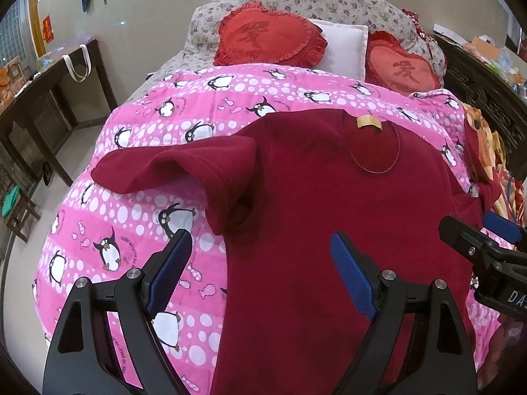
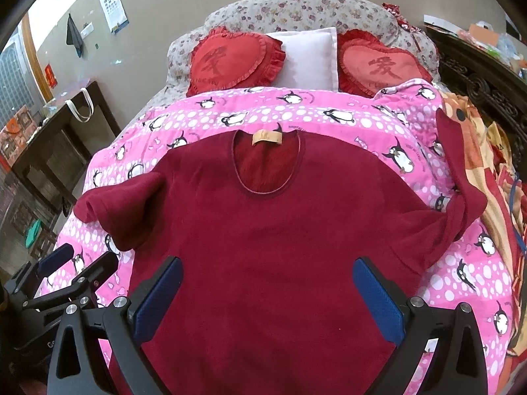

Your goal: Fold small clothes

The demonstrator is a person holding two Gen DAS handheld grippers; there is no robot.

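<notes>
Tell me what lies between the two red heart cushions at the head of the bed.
A white pillow sits between the left heart cushion and the right heart cushion, partly tucked behind both; the right wrist view shows it best.

A dark red top (image 2: 263,230) is seen, its neck label (image 2: 266,137) tan. The quilt (image 2: 329,112) beneath is patterned in pink bands with white dots and black-and-white penguins (small pink fish are scattered among them). Two heart-shaped cushions (image 2: 230,61) are coloured red, each printed with a darker character, and a plain white pillow (image 2: 309,57) is set between them. Blue textured pads on black frames are borne by the left gripper (image 1: 260,260) and right gripper (image 2: 266,286).
</notes>
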